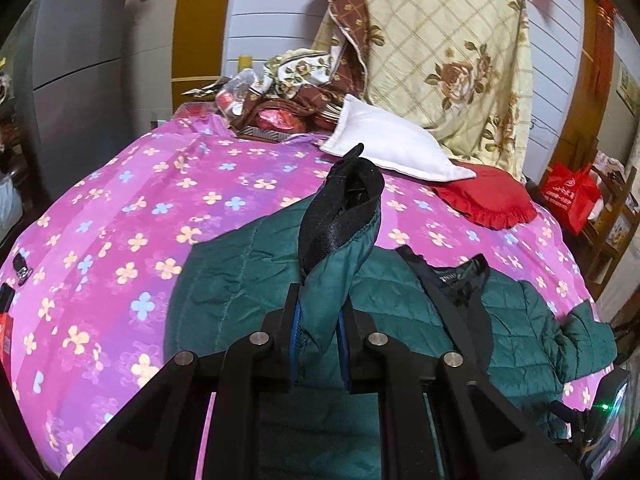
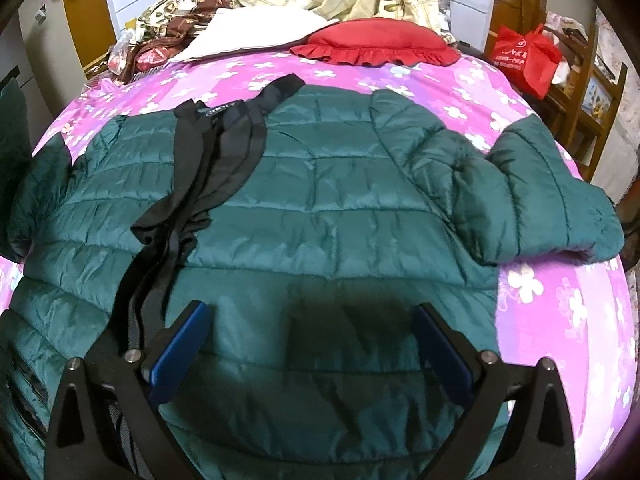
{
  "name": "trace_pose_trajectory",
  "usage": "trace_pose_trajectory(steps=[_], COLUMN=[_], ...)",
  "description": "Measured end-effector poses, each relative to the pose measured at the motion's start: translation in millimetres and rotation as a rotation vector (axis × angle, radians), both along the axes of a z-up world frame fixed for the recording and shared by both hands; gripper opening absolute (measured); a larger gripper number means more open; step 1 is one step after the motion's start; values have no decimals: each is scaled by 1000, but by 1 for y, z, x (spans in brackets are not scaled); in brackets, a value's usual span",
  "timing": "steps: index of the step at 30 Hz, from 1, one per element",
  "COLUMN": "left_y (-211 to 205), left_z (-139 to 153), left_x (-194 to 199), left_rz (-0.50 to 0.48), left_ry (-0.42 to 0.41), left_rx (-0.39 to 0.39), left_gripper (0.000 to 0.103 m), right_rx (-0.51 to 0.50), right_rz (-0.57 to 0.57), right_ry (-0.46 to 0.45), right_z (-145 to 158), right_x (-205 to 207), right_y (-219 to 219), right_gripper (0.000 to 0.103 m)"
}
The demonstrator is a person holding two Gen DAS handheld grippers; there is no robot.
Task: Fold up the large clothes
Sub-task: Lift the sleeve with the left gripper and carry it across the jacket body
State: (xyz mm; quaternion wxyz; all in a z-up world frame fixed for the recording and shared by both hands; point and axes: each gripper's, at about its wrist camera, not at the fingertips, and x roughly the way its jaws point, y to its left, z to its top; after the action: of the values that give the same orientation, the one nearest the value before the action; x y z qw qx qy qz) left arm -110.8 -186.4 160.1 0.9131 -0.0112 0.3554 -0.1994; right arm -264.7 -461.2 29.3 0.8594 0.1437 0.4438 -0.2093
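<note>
A dark green quilted puffer jacket (image 2: 340,184) with black lining and trim lies spread front-up on the pink flowered bedspread (image 2: 560,300). Its right sleeve (image 2: 552,196) is bent across the bed. My left gripper (image 1: 318,320) is shut on the jacket's left sleeve (image 1: 332,280) and holds it lifted, the black-lined cuff (image 1: 352,192) standing up above the bed. The jacket body shows in the left wrist view (image 1: 520,328). My right gripper (image 2: 308,320) is open and empty, hovering just over the jacket's lower front.
A red ruffled cushion (image 2: 372,46), a white pillow (image 2: 256,28) and a pile of floral bedding (image 1: 440,52) lie at the bed's head. A red bag (image 2: 524,56) sits on a wooden chair at the right. A small dark object (image 1: 20,264) lies at the bed's left edge.
</note>
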Motion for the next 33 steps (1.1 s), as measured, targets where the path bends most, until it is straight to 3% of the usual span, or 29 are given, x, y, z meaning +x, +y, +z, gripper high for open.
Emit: trace_pose_trajectory(steps=[33], left_y=[-123], left_z=[6], left_x=[-47], left_rz=[-227], left_ry=[48], left_rx=[-33], left_gripper=[0], right_rx=[23], right_rz=[-67], right_ry=[-29], right_z=[-2], right_x=[-40], right_y=[-39], right_gripper=[102])
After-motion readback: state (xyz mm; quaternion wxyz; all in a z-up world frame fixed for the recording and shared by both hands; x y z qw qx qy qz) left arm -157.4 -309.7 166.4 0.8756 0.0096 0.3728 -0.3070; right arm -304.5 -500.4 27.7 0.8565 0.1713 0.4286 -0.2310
